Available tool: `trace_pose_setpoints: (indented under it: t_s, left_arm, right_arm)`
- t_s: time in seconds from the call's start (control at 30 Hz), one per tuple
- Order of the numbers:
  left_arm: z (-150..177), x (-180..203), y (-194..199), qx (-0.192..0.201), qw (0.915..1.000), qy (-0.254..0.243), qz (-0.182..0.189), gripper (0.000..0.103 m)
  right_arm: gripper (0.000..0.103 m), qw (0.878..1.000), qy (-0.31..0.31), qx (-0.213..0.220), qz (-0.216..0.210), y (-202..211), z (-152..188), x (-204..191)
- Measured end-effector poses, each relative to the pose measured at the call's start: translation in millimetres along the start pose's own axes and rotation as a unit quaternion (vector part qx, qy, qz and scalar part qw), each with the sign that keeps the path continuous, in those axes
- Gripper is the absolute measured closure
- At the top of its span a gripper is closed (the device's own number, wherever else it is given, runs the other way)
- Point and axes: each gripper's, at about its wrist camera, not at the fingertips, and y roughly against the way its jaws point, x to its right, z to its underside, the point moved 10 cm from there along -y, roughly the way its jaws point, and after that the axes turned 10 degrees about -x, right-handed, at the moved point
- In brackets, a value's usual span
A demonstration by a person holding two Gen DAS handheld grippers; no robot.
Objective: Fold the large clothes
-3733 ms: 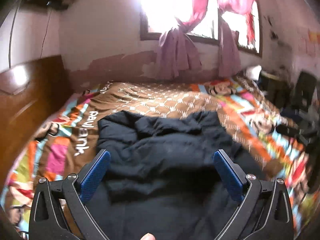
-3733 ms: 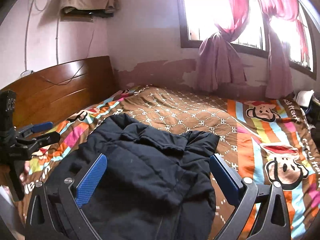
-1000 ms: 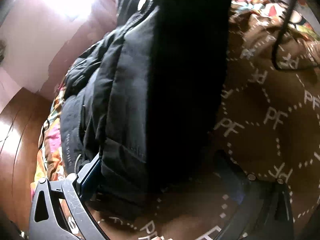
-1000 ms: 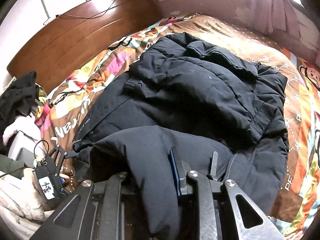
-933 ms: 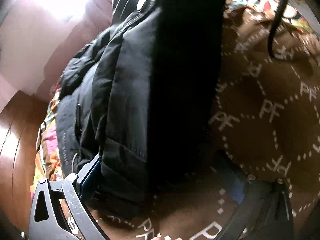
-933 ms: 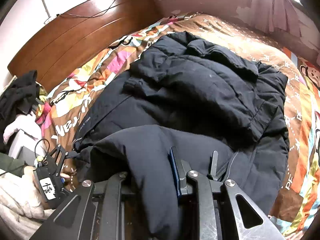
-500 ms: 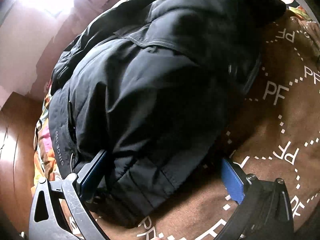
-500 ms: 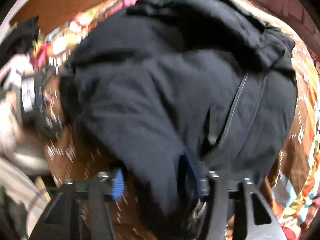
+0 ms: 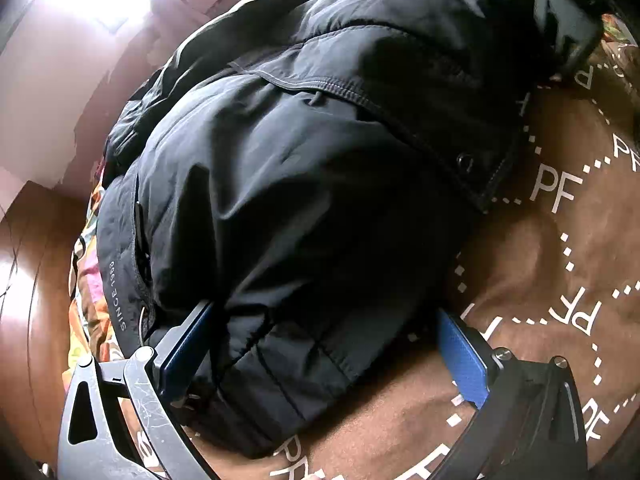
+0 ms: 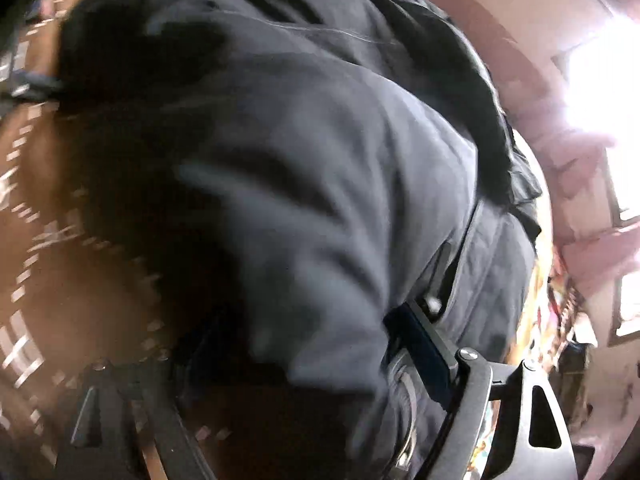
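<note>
A large black padded jacket [image 9: 320,168] lies bunched and folded over on the brown patterned bedspread [image 9: 560,280]. My left gripper [image 9: 320,344] is open low at the jacket's near edge, with the puffy fabric bulging between its blue pads [image 9: 460,356]. In the blurred right wrist view the same jacket [image 10: 340,160] fills the frame. My right gripper [image 10: 300,352] is open, its fingers spread around a fold of the jacket. The other gripper shows at the top of the left wrist view [image 9: 568,20].
The wooden headboard [image 9: 28,280] is at the left in the left wrist view. A bright window [image 10: 608,60] and a pink wall are at the right in the right wrist view. Coloured bedding [image 9: 88,312] shows beside the jacket.
The right gripper, shut on a jacket fold a second ago, has swung over the jacket and opened. The jacket has dropped flat into a folded bundle. The left gripper stays open at its edge.
</note>
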Motion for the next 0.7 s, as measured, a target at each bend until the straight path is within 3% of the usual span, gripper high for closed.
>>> trace_pose_setpoints:
  t_s: [0.03, 0.17, 0.27, 0.37, 0.53, 0.7]
  left_arm:
    - [0, -1, 0, 0.002, 1.0, 0.0, 0.0, 0.002]
    - [0, 2, 5, 0.015, 0.9998, -0.003, -0.008, 0.002]
    - [-2, 1, 9, 0.027, 0.9993, -0.005, -0.025, 0.002]
    - [-12, -5, 15, 0.047, 0.9961, -0.001, -0.074, 0.001]
    - [-34, -38, 18, 0.055, 0.9849, 0.035, -0.161, 0.001]
    - [-45, -58, 32, 0.075, 0.9715, 0.051, -0.219, 0.004]
  right_arm:
    - [0.023, 1.0, -0.004, -0.003, 0.008, -6, -3, 3]
    - [0.064, 1.0, -0.009, 0.018, 0.008, 2, -8, 10]
    - [0.08, 0.996, -0.055, 0.041, -0.049, 24, -21, 35]
    - [0.085, 0.981, -0.123, 0.069, -0.129, 56, -38, 71]
    - [0.085, 0.961, -0.182, 0.129, -0.165, 114, -76, 120]
    - [0.085, 0.946, -0.219, 0.152, -0.187, 132, -101, 150]
